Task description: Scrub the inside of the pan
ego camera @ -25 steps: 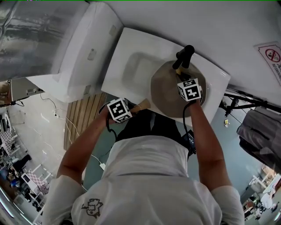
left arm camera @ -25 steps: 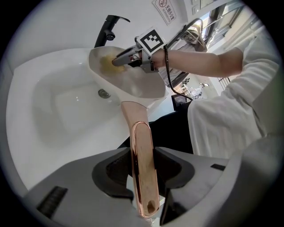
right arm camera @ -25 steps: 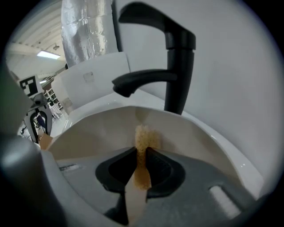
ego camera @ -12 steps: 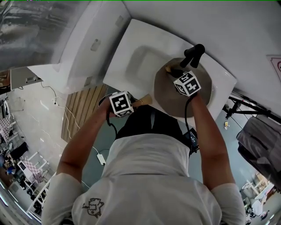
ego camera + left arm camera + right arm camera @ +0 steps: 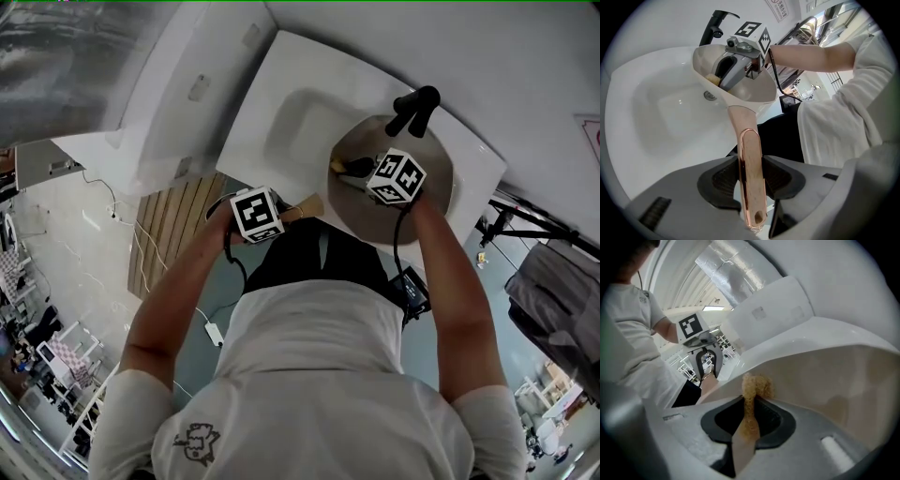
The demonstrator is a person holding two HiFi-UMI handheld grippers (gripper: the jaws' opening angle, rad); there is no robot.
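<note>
A beige pan (image 5: 436,192) sits tilted over the right part of the white sink (image 5: 281,84). Its rose-gold handle (image 5: 749,159) runs back between the jaws of my left gripper (image 5: 751,180), which is shut on it below the sink's front edge (image 5: 284,213). My right gripper (image 5: 361,171) reaches into the pan from the right, shut on a tan sponge (image 5: 751,397). The sponge's frayed tip presses on the pan's inner wall (image 5: 825,376) at its left side, and shows yellow in the left gripper view (image 5: 711,78).
A black faucet (image 5: 415,105) stands behind the pan. The sink's drain (image 5: 710,95) lies in the basin left of the pan. A white cabinet (image 5: 169,103) adjoins the sink on the left, with a wooden slatted mat (image 5: 173,234) on the floor.
My right gripper has swept leftward across the inside of the pan with the sponge and turned as it went. The left gripper has kept still on the handle.
</note>
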